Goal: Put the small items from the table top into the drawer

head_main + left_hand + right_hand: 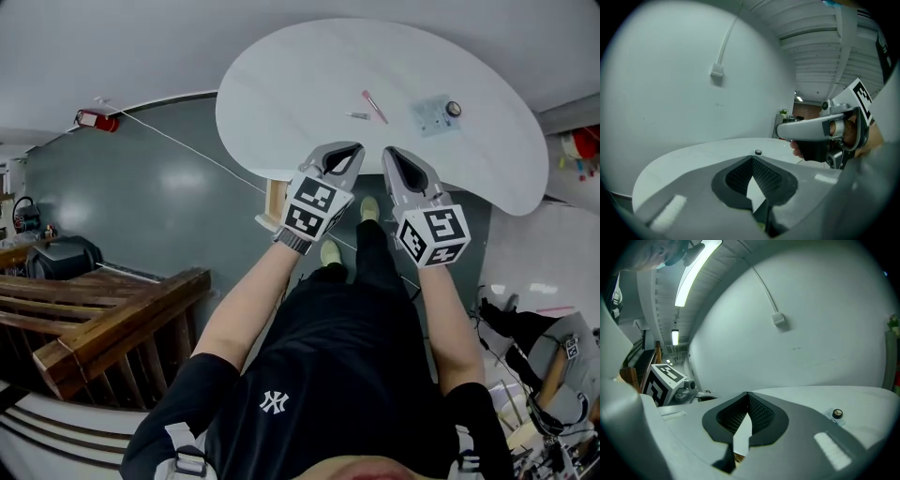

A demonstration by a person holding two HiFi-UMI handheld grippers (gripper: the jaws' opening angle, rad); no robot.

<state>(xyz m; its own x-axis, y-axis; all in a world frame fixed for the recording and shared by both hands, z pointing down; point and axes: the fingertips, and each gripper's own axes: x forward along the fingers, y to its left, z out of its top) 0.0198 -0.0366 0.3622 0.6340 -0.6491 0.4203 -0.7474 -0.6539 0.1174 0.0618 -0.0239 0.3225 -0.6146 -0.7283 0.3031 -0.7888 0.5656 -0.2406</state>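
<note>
On the white table, far side: pink pen, small grey piece just beside it, clear bag with a black round bit at its corner. Left hand-held gripper and right hand-held gripper side by side at the near edge, short of the items. Both have jaws pressed together, nothing between them.

Tabletop near half + left side bare, free to pass. Obstacles twd far side: pen, small bag w/ round cap. Left gripper, right gripper close together at near edge.
</note>
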